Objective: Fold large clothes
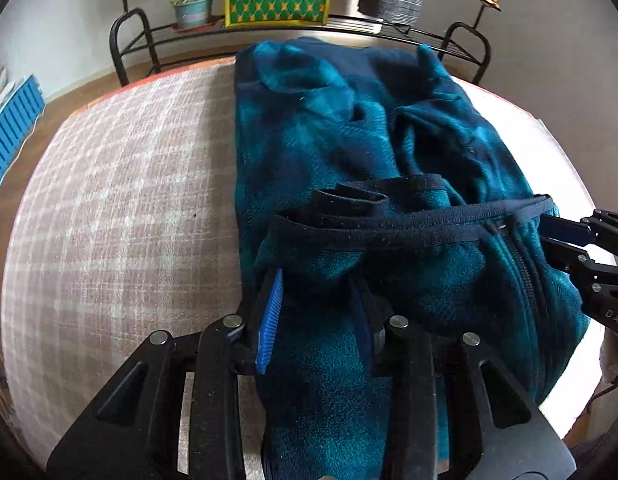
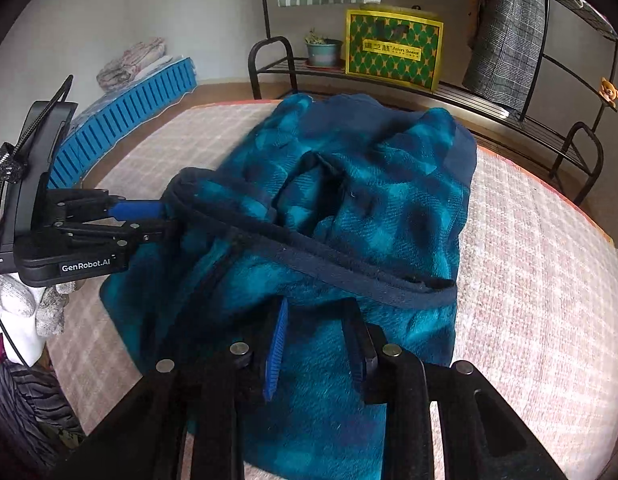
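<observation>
A teal and navy plaid fleece garment (image 1: 349, 128) with a navy hem band and a zipper lies bunched on a checked pink cloth. It also shows in the right wrist view (image 2: 369, 208). My left gripper (image 1: 321, 304) is shut on a fold of the fleece at its near left corner; it appears from the side in the right wrist view (image 2: 165, 216). My right gripper (image 2: 321, 336) is shut on the fleece at its near right corner; it appears in the left wrist view (image 1: 549, 236). The near edge is lifted and stretched between them.
The checked cloth (image 1: 129, 200) covers the table. Behind stands a black metal rack (image 2: 489, 108) with a green and yellow bag (image 2: 393, 52), a potted plant (image 2: 323, 50) and hanging clothes. A blue slatted crate (image 2: 129, 116) lies at the far left.
</observation>
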{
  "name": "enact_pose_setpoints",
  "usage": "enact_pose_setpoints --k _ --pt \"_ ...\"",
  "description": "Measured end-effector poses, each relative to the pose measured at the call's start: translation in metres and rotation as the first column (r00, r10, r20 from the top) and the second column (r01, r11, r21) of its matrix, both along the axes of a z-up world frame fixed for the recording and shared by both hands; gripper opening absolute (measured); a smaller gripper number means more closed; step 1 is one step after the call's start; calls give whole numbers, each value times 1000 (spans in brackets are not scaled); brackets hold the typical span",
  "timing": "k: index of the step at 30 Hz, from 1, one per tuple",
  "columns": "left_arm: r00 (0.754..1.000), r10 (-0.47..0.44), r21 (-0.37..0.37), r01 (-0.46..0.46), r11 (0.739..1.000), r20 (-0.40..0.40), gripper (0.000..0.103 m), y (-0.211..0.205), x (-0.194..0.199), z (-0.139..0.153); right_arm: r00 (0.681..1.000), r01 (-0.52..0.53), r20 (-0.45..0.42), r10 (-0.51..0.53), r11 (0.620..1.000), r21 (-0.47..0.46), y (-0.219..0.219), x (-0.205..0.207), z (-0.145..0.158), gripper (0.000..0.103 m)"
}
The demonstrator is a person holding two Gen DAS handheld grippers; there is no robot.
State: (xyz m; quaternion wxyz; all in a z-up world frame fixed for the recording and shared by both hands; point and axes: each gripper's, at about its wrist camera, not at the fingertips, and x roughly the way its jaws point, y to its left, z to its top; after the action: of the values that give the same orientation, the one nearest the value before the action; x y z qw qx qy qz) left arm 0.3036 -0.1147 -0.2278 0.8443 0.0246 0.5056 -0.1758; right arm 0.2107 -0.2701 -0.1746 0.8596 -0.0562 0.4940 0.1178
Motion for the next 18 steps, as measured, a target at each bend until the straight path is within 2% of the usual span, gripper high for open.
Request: enact_pose_setpoints --k 1,2,3,7,9,13,18 --pt "1000 12 -25 -12 1000 2 36 4 1 -6 1000 13 -22 -14 999 -42 -2 10 -14 25" --pt "1000 9 -37 -9 999 19 36 6 -1 -9 998 20 -53 -22 999 -39 -5 17 -27 25" --pt "999 -1 -29 2 1000 35 36 5 -3 -10 999 31 -44 -32 999 -13 -8 18 -31 25" --pt "999 -39 -37 39 999 5 36 9 0 -3 998 35 -60 -33 999 25 -17 9 -18 25" --pt "998 -56 -49 56 997 -6 36 11 2 11 998 41 -58 -39 998 44 -24 0 -2 28" --pt "994 -79 -57 83 995 69 36 22 11 54 999 51 -6 -51 998 34 -42 -15 40 38" --pt "991 -45 -86 56 995 125 36 41 51 102 993 82 82 -85 996 48 -71 -7 99 39"
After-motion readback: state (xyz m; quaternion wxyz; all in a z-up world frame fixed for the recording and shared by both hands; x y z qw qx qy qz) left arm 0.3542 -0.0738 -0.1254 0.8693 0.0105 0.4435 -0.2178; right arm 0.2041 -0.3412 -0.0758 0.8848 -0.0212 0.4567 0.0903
